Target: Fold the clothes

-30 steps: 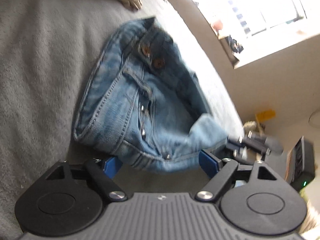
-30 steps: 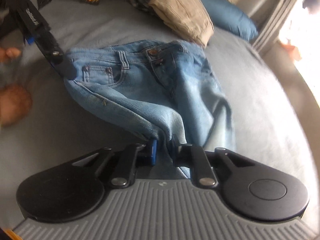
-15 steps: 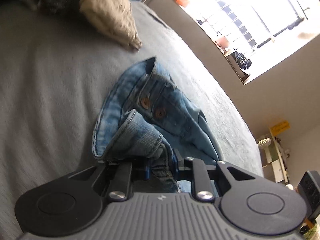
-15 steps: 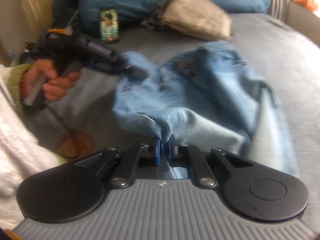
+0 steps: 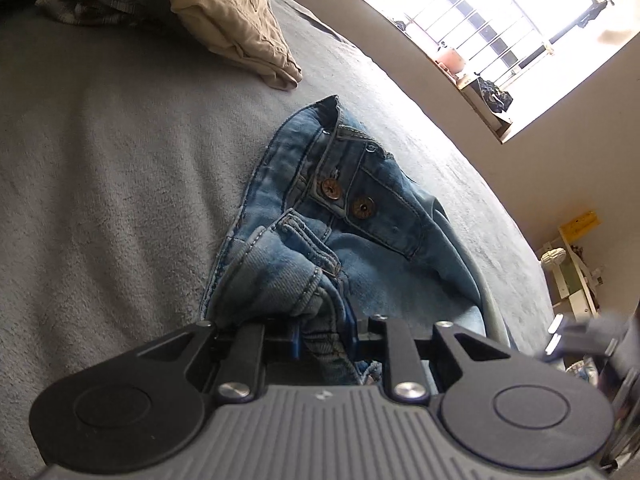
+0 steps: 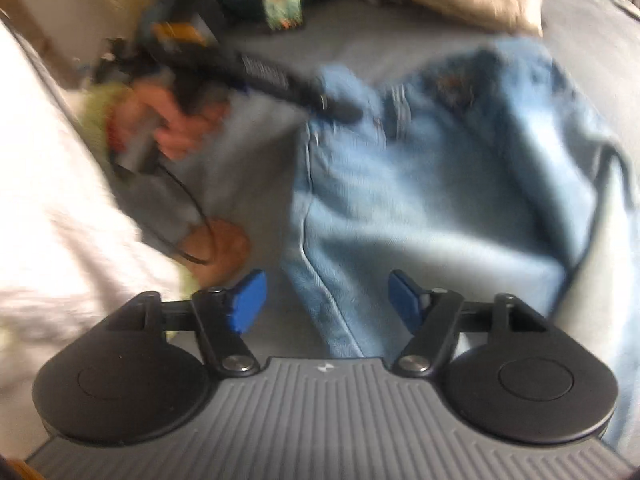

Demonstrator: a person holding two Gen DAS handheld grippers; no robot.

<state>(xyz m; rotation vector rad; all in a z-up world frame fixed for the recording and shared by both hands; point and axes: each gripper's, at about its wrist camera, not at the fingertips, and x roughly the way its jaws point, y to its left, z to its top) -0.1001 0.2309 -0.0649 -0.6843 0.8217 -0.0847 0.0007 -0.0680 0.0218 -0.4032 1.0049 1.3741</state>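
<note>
We are watching for a few ways this could slip: the jeans (image 5: pixel 332 240) are lying bunched on the grey blanket (image 5: pixel 100 160), and only one corner of them is being gripped, so if we are pulling on that corner alone, the heavy denim is likely to drag and twist rather than fold flat, and the thick waistband seam could work loose from the pads. The waistband with its two copper buttons (image 5: pixel 346 198) is sitting open and rumpled, so any fold laid over it risks coming out lumpy. The tan garment (image 5: pixel 236 20) is lying near the top of the jeans and could be caught up if the denim is swept that way. Our left gripper (image 5: pixel 323 330) is pinching a gathered fold of the waistband area, its blue pads pressed against the cloth on either side. Our right gripper (image 6: pixel 326 300) is standing spread wide over the pale leg fabric, holding nothing; whether its pads are brushing the denim we cannot tell, since that view is blurred by motion.
</note>
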